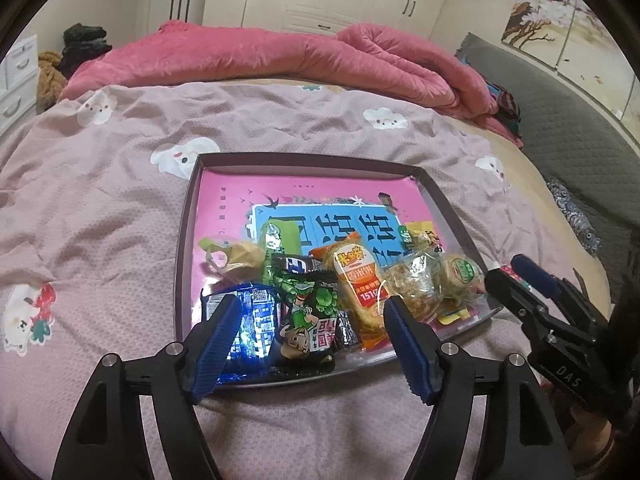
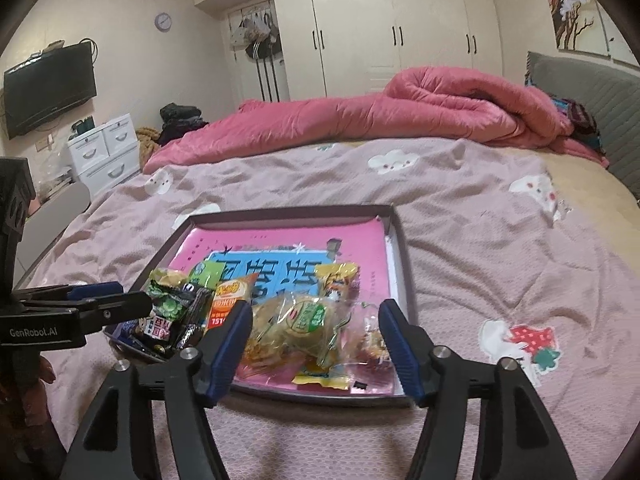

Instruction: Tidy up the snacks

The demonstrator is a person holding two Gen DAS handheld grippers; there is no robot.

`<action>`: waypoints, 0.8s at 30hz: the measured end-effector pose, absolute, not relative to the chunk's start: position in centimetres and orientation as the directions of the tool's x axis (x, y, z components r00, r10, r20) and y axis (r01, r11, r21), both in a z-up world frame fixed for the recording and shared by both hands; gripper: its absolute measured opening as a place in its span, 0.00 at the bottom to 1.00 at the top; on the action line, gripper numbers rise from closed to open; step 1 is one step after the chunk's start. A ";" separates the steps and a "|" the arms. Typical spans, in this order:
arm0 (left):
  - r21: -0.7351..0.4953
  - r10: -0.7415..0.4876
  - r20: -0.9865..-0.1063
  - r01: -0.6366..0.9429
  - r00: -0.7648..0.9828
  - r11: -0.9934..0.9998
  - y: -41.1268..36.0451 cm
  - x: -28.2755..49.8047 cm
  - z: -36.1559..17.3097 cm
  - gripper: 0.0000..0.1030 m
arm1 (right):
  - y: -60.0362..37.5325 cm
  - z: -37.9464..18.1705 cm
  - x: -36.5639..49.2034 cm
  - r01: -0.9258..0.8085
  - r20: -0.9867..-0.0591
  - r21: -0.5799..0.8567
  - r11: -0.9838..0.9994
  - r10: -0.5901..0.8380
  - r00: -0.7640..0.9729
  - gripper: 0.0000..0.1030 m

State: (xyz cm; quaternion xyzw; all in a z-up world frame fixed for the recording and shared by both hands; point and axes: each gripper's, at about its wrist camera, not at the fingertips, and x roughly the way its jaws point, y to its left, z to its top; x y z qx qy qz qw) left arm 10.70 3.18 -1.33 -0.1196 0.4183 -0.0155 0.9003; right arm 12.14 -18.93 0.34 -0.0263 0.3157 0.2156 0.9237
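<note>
Both sets of jaws stand open and empty: the left gripper (image 1: 310, 344) hovers over the near edge of the tray (image 1: 182, 240), above the blue foil packet (image 1: 252, 320) and green pea packet (image 1: 312, 312), while the right gripper (image 2: 312, 344) frames the clear-wrapped pastry (image 2: 304, 324). The snacks lie heaped in the tray's near half (its far half shows only a pink book cover (image 1: 320, 196)) on the bed (image 1: 100, 208). A clean pick likely means isolating one packet and closing on its body, not the crinkly wrapper edge.
</note>
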 end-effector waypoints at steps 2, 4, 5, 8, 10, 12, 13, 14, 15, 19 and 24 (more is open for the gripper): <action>-0.216 -0.115 -0.750 -0.077 0.651 0.973 3.0 10.4 -1.2 0.75 | -19.0 0.7 11.9 -0.408 -0.586 0.078 0.910 0.373 0.719 0.69; -0.210 -0.108 -0.750 -0.081 0.652 0.974 3.0 10.2 -1.0 0.75 | -19.2 1.1 11.7 -0.404 -0.581 0.082 0.911 0.374 0.723 0.70; -0.208 -0.105 -0.750 -0.082 0.653 0.975 2.9 10.1 -1.0 0.76 | -19.3 1.3 11.5 -0.403 -0.577 0.089 0.911 0.377 0.724 0.72; -0.207 -0.108 -0.753 -0.078 0.649 0.975 2.8 9.7 -0.8 0.78 | -19.6 1.8 11.2 -0.400 -0.569 0.104 0.911 0.384 0.727 0.79; -0.203 -0.104 -0.754 -0.079 0.648 0.976 2.7 9.4 -0.8 0.78 | -19.8 2.0 10.8 -0.401 -0.566 0.108 0.910 0.388 0.727 0.82; -0.200 -0.102 -0.755 -0.080 0.648 0.976 2.6 9.1 -0.7 0.78 | -19.8 2.2 10.6 -0.403 -0.564 0.112 0.908 0.392 0.727 0.82; -0.198 -0.098 -0.757 -0.083 0.646 0.977 2.5 8.9 -0.6 0.78 | -19.9 2.3 10.4 -0.403 -0.566 0.114 0.908 0.393 0.725 0.82; -0.196 -0.096 -0.758 -0.085 0.645 0.977 2.5 8.8 -0.6 0.78 | -19.9 2.4 10.3 -0.401 -0.567 0.118 0.908 0.393 0.724 0.82; -0.198 -0.098 -0.759 -0.085 0.643 0.976 2.5 8.6 -0.6 0.78 | -19.9 2.4 10.1 -0.401 -0.569 0.124 0.908 0.396 0.720 0.82; -0.205 -0.102 -0.763 -0.089 0.639 0.975 2.5 8.0 -0.4 0.78 | -19.9 2.5 9.6 -0.402 -0.591 0.156 0.902 0.411 0.694 0.83; -0.206 -0.100 -0.767 -0.095 0.634 0.974 2.3 7.1 -0.1 0.78 | -19.8 2.5 8.5 -0.397 -0.620 0.167 0.902 0.410 0.669 0.84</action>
